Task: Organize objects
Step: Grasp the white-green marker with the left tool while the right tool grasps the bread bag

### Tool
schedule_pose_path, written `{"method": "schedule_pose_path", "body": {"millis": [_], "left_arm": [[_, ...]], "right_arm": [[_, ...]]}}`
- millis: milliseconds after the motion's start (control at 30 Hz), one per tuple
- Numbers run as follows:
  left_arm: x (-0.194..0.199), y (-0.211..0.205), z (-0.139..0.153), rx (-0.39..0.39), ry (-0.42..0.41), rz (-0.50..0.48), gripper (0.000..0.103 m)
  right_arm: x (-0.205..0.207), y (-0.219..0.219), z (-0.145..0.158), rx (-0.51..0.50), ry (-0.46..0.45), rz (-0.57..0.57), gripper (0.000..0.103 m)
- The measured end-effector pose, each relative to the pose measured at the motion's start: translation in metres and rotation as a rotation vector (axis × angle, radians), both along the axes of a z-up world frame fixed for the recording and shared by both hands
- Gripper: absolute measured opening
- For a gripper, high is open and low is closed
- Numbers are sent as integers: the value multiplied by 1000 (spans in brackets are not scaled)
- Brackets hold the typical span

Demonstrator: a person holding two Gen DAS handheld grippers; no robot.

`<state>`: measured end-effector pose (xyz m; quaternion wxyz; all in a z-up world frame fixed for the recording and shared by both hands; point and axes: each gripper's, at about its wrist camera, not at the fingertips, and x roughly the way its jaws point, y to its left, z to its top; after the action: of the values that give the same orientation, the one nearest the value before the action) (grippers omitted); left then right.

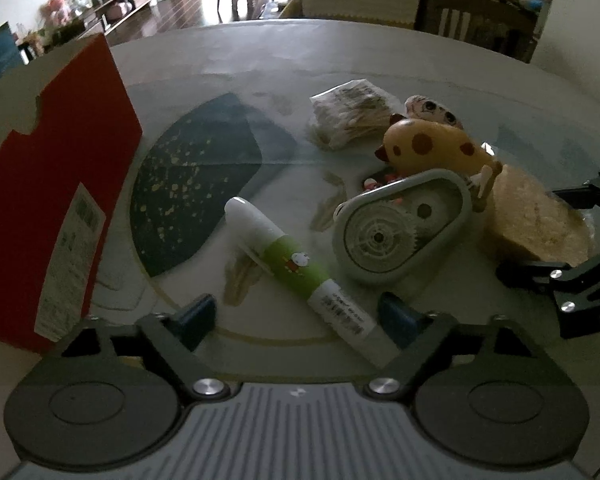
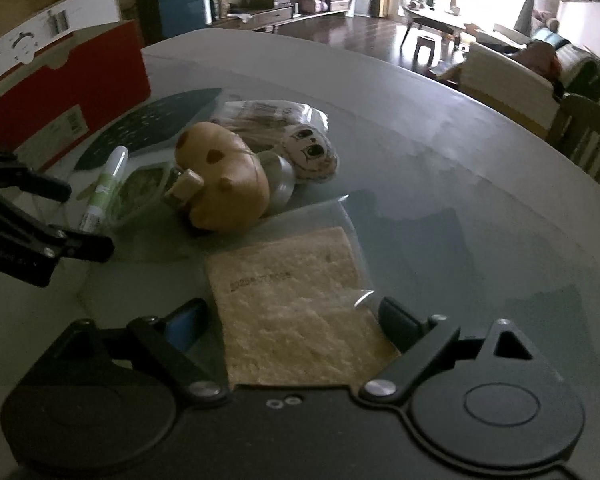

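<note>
Presently both grippers stand with jaws spread and nothing between the pads, so no item is in hand. The left gripper (image 1: 296,316) is low over the table (image 1: 380,56), its fingers straddling the near end of the green-and-white glue pen (image 1: 296,264), which lies diagonally, cap pointing away; no contact is visible. The alignment suggests the pen is its intended pick. The right gripper (image 2: 292,324) brackets the near edge of the flat tan wafer in a clear wrapper (image 2: 296,300), which lies flat on the table; that placement reads as an approach to a thin, slippery packet, where the wrapper may slide or crumple under a pinch.

The remaining items sit clustered mid-table: the grey correction-tape dispenser (image 1: 404,228) just beside the pen, the spotted yellow toy (image 1: 432,148) leaning over it, a small cartoon-face plush (image 1: 432,110) behind, and a bag of cotton swabs (image 1: 352,118) further back. The red box (image 1: 56,184) stands open-topped at the left edge, well apart from the cluster; in my judgement it is the likely receptacle. Nothing is visible inside the box from either view, so the sorting appears to be at an early stage.
</note>
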<state>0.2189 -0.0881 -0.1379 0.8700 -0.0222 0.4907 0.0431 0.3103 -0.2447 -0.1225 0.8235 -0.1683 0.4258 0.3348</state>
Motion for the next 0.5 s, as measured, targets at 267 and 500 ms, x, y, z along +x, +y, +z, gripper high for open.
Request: {"method": "schedule_pose_path", "body": {"millis": [267,500], "left_arm": [[-8,8,8,-6,-12,-15,31],[-18,21,10,-49,-9,-3,17]], "right_arm": [[-25,2,6,-5,58,-106,89],[-48,0,15,26,110,-221,77]]}}
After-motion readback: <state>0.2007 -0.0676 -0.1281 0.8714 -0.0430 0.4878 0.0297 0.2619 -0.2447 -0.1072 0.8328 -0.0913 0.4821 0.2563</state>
